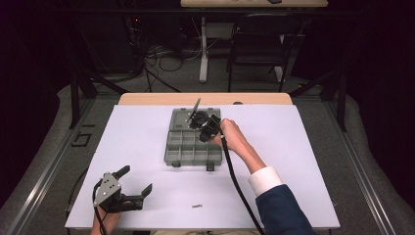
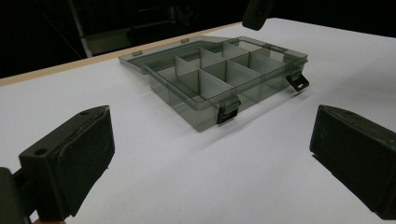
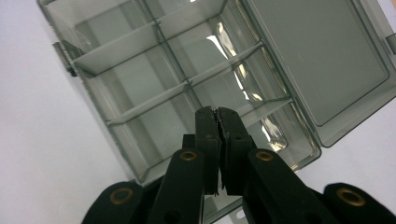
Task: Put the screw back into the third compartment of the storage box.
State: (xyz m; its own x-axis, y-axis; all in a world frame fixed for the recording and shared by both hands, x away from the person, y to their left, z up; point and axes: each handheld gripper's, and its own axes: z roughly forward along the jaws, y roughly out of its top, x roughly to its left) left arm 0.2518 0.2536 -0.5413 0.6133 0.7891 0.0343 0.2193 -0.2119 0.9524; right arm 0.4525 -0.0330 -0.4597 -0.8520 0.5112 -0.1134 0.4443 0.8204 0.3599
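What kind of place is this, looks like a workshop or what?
Probably a lab or recording studio rather than a workshop: a white-covered table under dark surroundings, bundled cables on the floor behind it, and a black chair at a desk.

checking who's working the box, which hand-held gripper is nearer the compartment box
Right. The right hand-held gripper hangs directly over the open compartment box, jaws closed. The left hand-held gripper sits open near the table's front-left corner, well short of it.

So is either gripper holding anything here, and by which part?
The left gripper is open and holds nothing. The right gripper, over the open box, has its fingers pressed together; whether something tiny sits between them cannot be told.
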